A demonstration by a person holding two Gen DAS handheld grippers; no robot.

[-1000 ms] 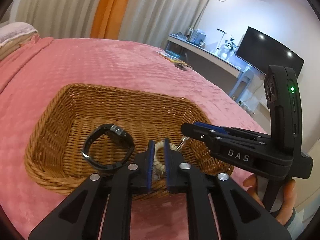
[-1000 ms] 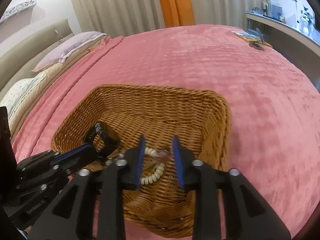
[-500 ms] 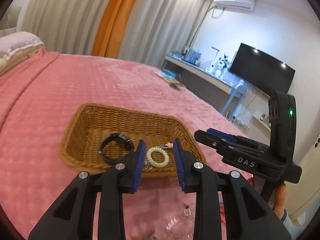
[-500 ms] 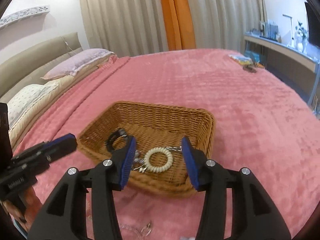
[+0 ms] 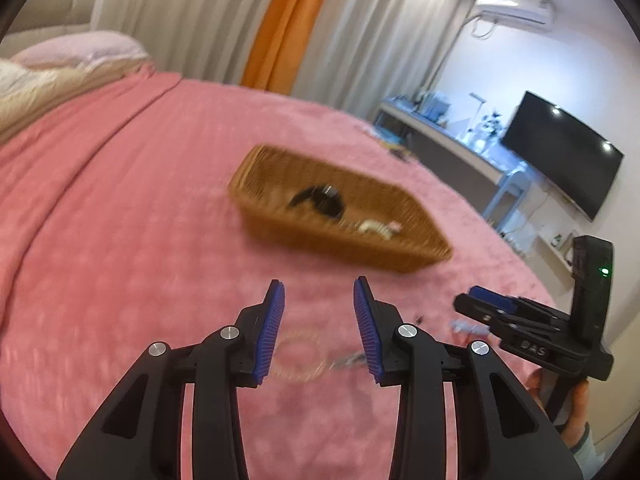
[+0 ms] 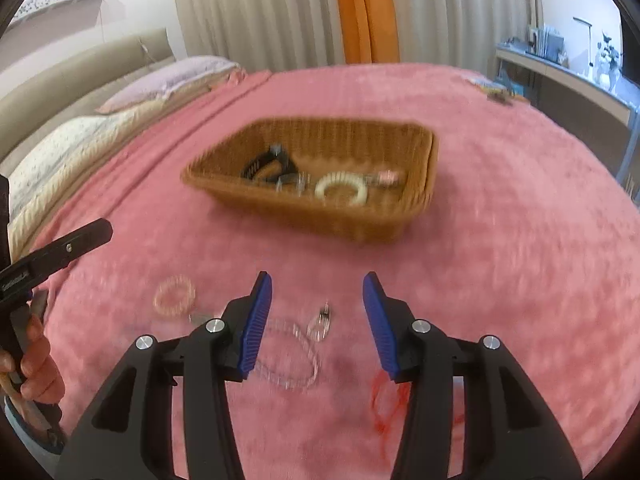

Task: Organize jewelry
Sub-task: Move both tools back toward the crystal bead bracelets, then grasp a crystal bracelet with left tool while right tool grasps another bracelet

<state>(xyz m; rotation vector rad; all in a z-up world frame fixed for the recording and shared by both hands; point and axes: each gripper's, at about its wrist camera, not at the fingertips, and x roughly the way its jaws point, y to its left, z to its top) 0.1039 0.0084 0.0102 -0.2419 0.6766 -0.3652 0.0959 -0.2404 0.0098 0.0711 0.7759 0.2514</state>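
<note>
A wicker basket (image 5: pixel 320 236) (image 6: pixel 320 220) sits on the pink bedspread. It holds a black watch (image 5: pixel 320 200) (image 6: pixel 268 164) and a white bead bracelet (image 5: pixel 374 227) (image 6: pixel 340 188). My left gripper (image 5: pixel 318 280) hangs over the bed short of the basket, its jaws opening with nothing between them. A clear bracelet (image 5: pixel 298 356) (image 6: pixel 288 356) lies below its fingers. My right gripper (image 6: pixel 317 276) (image 5: pixel 472 298) is open and empty above that bracelet and a small clear clasp (image 6: pixel 320 322). A pink bead bracelet (image 6: pixel 175 296) and a red string (image 6: pixel 384 404) lie on the bed nearby.
Pillows (image 6: pixel 168 80) lie at the bed's far left. A desk (image 5: pixel 440 124) with small items and a dark screen (image 5: pixel 560 152) stand off to the right. Curtains (image 6: pixel 280 12) hang behind the bed. A person's hand (image 6: pixel 36 360) holds the left gripper's handle.
Both grippers have drawn back from the basket toward the near side of the bed. The white bead bracelet was let go and lies in the basket. Both jaws stand wider.
</note>
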